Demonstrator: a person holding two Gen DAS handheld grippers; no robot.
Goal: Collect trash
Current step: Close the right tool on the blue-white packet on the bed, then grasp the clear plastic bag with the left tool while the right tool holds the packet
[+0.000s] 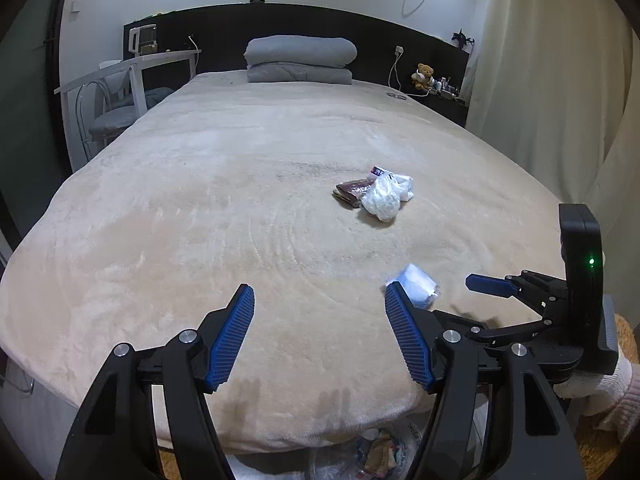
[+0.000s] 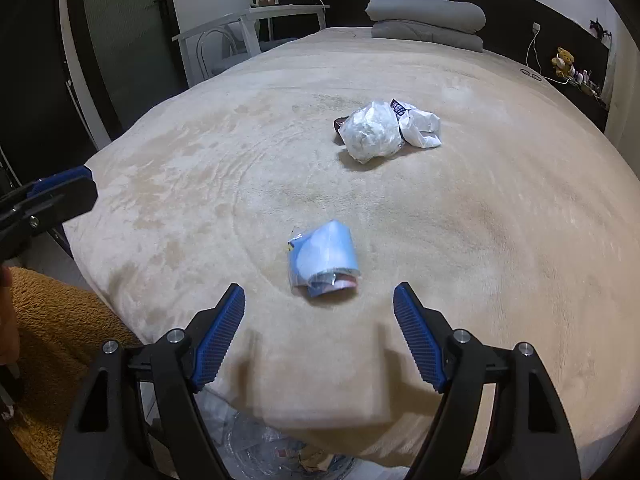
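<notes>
I see a wide bed (image 1: 200, 208) with a beige blanket, and both of my grippers are above its near edge.

My left gripper (image 1: 320, 312) has its fingers spread apart and nothing is between them; only the blanket shows in the gap. My right gripper (image 2: 319, 312) is also spread and it holds nothing. In the left view the right gripper (image 1: 492, 284) comes in from the right side, just beside the blue wrapper (image 1: 418, 284).

The blue wrapper (image 2: 324, 260) lies on the blanket just ahead of the right fingers, a little crumpled, and it touches neither finger. In the left view it is partly hidden behind the tip of the right-hand finger.

Farther up the bed, well apart from the wrapper, there is a small heap of trash: a clear crumpled bag (image 2: 372, 132), a white bag (image 2: 422, 124) touching it on the right, and a brown packet (image 1: 352, 192) on the left side of the heap.

Below the bed edge I see a bin (image 2: 272, 452) lined with clear plastic, with some trash already inside. A folded grey duvet (image 1: 300, 58) rests at the head of the bed.
</notes>
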